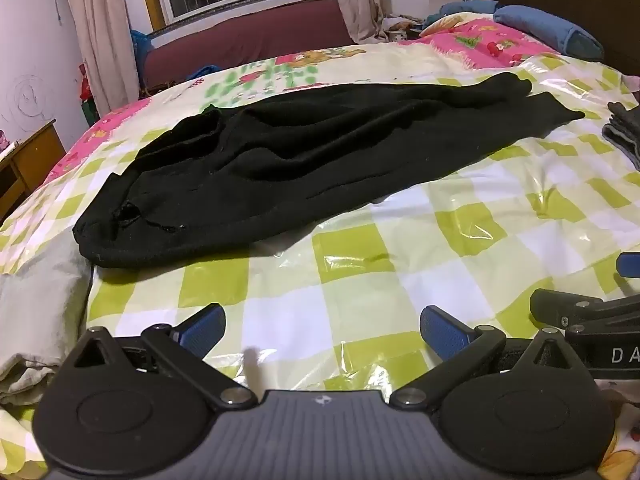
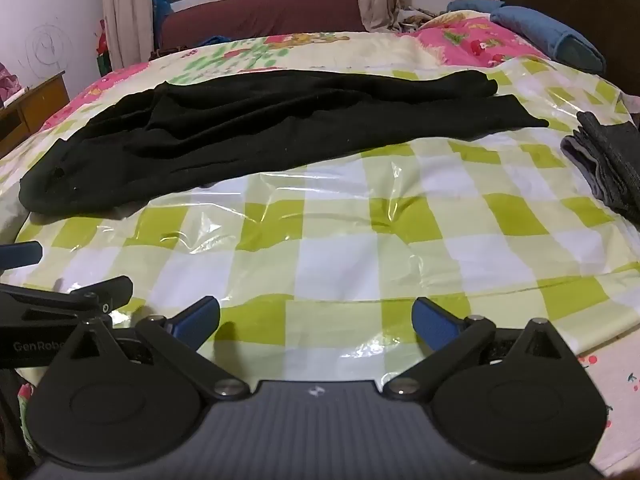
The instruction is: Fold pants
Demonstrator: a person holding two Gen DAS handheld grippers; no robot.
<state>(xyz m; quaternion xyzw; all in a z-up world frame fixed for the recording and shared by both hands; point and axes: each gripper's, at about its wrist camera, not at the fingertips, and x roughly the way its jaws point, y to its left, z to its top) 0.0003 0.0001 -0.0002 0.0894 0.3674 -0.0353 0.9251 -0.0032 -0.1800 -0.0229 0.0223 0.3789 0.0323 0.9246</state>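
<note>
Lying unfolded across mid-frame, black pants (image 1: 304, 168) are resting on the checkered bed (image 1: 400, 264); left tongs (image 1: 322, 332) and right tongs (image 2: 316, 320) are hovering released, lower frame, grasping nothing.

Matt black knit cloth pants (image 1: 304, 160) lie on a glossy, crinkled clear plastic sheet (image 1: 440, 240) covering checked fabric.

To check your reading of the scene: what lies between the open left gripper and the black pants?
Only bare green-and-white checked plastic sheet separates the left gripper from the black pants, per the left wrist view.
</note>
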